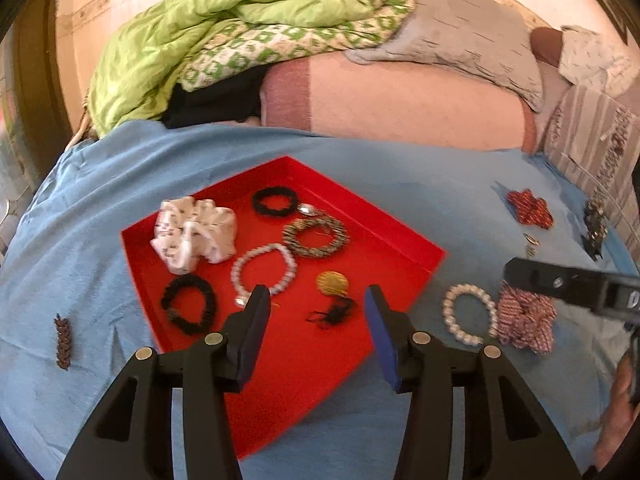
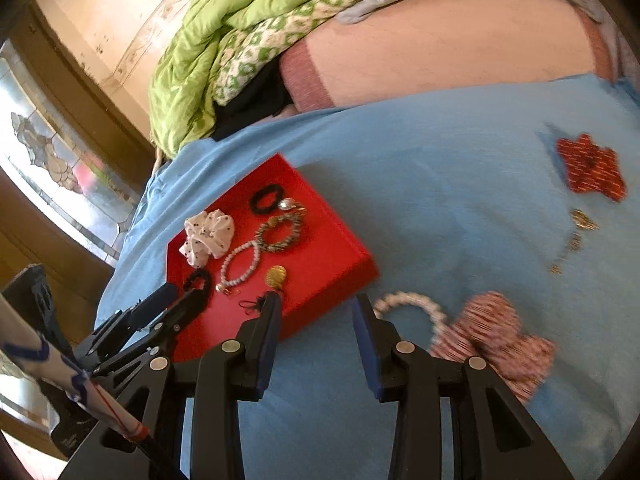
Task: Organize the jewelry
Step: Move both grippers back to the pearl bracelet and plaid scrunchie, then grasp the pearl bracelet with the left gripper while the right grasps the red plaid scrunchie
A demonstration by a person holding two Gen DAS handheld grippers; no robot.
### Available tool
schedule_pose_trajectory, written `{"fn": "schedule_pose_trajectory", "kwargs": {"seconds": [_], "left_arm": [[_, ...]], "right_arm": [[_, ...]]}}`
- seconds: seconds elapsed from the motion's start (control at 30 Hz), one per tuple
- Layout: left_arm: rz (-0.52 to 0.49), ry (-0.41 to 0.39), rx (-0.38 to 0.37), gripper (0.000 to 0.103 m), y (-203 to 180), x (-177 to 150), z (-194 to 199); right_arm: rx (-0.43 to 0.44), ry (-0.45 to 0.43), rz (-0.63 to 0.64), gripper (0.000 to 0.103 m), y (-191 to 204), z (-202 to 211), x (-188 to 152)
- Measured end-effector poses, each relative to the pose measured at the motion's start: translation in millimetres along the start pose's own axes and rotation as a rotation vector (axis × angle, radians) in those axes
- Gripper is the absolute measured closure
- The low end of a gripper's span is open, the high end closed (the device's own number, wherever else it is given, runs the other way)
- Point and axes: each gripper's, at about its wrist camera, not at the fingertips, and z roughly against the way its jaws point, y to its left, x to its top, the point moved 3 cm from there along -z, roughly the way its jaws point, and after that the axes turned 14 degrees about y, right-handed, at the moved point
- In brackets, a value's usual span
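A red tray point(image 1: 304, 368) on the blue cloth holds a white scrunchie point(image 1: 194, 236), two black bands, two beaded bracelets and a gold disc earring point(image 1: 332, 283). My left gripper point(image 1: 316, 300) hovers over the tray's near part, open, with nothing between its pads. To the tray's right lie a pearl bracelet point(image 2: 412, 304) and a pink striped scrunchie point(image 2: 492, 332). My right gripper point(image 2: 318, 300) hangs open over the cloth just left of the pearl bracelet, by the tray's point(image 2: 332, 248) near corner, and holds nothing.
A red scrunchie point(image 2: 588, 168) and small gold earrings point(image 2: 576, 236) lie farther right on the cloth. A brown braided clip point(image 1: 63, 340) sits left of the tray and a dark clip point(image 1: 594, 228) at the far right. Green bedding point(image 1: 224, 40) is piled behind.
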Motion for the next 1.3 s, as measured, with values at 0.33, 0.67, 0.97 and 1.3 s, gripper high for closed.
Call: {"fn": "schedule_pose_trajectory", "kwargs": {"seconds": [0.33,0.67,0.97,1.3], "left_arm": [[-0.098,0.052,-0.035,0.055,-52,-4,-20],[-0.045,0.110,-0.102,0.055,-47,5,-37],[-0.078,0.127,-0.135,0.055,-69,6,-47],[-0.154,0.083,-0.151,0.055,-97,8,-38]], "right_arm": [[-0.008,-0.025,-0.089,0.059,-50,40,-19],[-0.031,0.015,-0.148,0.059,-98,33,-17],[-0.042,0.115,-0.185,0.059,-123,3,-24],[-0.127,0.017,-0.091,0.092,-109,23,-17]]}}
